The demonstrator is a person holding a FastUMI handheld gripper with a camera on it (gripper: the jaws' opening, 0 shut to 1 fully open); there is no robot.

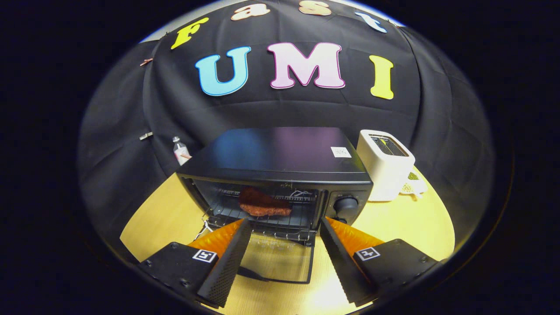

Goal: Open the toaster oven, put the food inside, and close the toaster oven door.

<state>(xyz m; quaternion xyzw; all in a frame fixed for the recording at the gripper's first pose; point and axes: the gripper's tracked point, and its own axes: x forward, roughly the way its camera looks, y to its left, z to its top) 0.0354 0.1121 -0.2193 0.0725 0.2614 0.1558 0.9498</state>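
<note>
Black cloth backs a pale wooden table (407, 223) where a black toaster oven (280, 168) stands near the middle with its glass door (280, 262) folded down flat toward the camera. The food (264, 204), a reddish-brown slab that looks like a piece of meat, lies on the wire rack (245, 214) inside the oven's cavity, toward the rack's front. The gripper (284, 227) hangs above the lowered door, its fingers spread wide and empty, the door's glass showing between them and the rack just beyond their tips.

With the food loaded, the door looks to be all that is left to deal with. The trouble lies in reaching it: the handle (258, 274) sits at the door's near edge, low between the fingers, and a lift taken off-centre could let the glass slip off a finger and drop back. The food sits close to the rack's front, so a door swung up hard might clip it or jolt it. The control knob (345, 204) at the oven's right front could also be nudged.

A white toaster (385, 164) stands at the table's right rear, a small bottle (180, 151) at its left rear. A small white sticker (340, 152) on the oven's top is too small to read; no brand is legible.
</note>
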